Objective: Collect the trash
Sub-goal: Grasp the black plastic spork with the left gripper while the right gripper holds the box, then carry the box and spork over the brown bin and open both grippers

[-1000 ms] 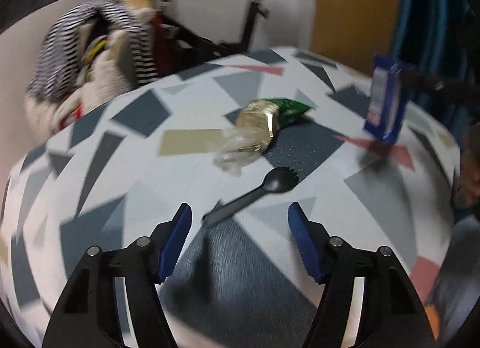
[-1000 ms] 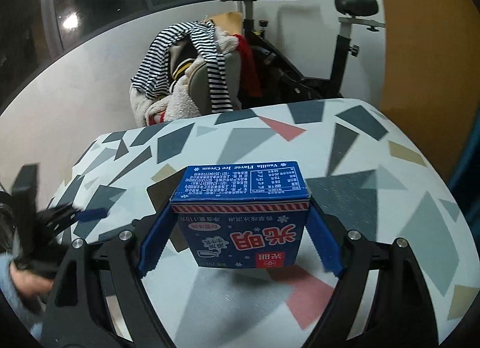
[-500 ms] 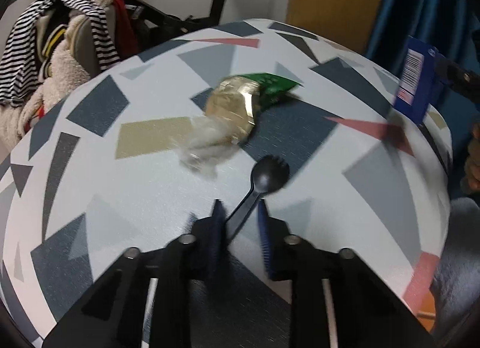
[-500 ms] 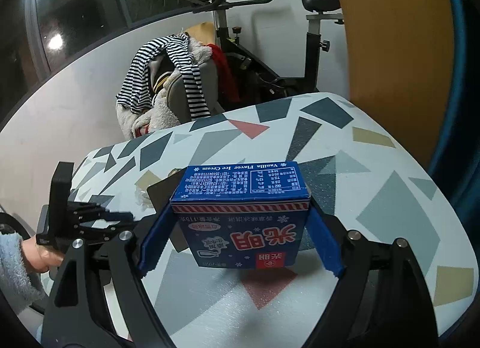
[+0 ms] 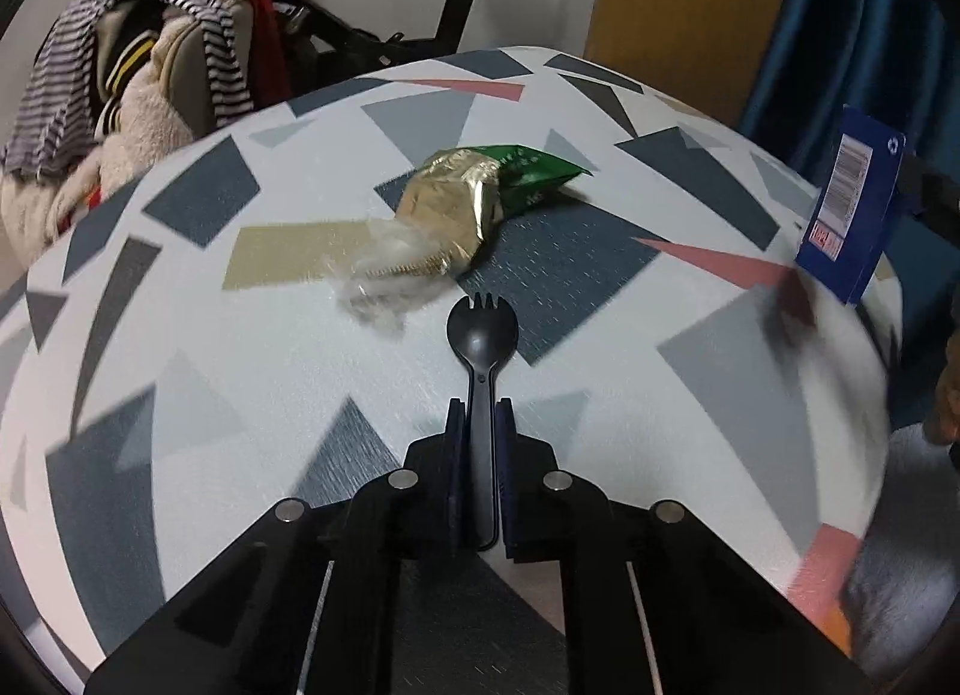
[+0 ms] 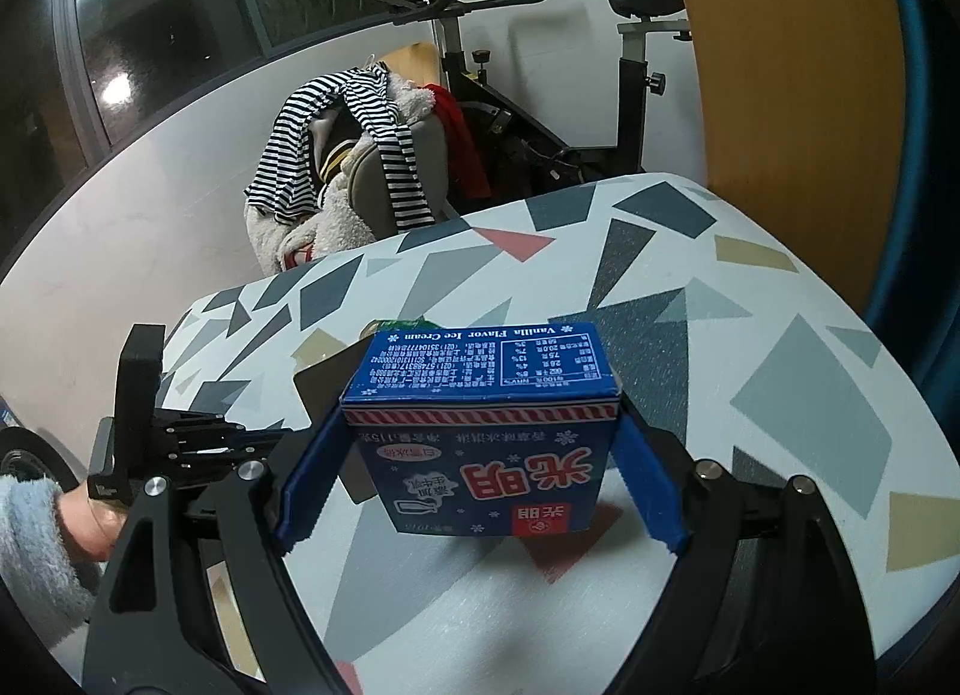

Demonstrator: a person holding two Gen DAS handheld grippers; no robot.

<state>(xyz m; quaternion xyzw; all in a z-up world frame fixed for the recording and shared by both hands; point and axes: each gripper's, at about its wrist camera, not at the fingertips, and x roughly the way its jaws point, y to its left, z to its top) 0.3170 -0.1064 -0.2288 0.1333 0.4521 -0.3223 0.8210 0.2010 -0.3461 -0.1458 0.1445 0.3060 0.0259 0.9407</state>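
Note:
My left gripper is shut on the handle of a black plastic spork, whose head points away over the patterned table. Just beyond it lie a crumpled clear wrapper and a green and gold snack bag. My right gripper is shut on a blue ice cream carton and holds it above the table's right side. The carton also shows at the right edge of the left wrist view. The left gripper shows at the left of the right wrist view.
Beyond the table's far edge stand a chair piled with striped and fleece clothes and an exercise bike. A wooden panel and a blue curtain are at the far right.
My left gripper moved in on the spork and shut on its handle. The spork now points straight ahead. My right gripper kept hold of the carton and drew back to the right.

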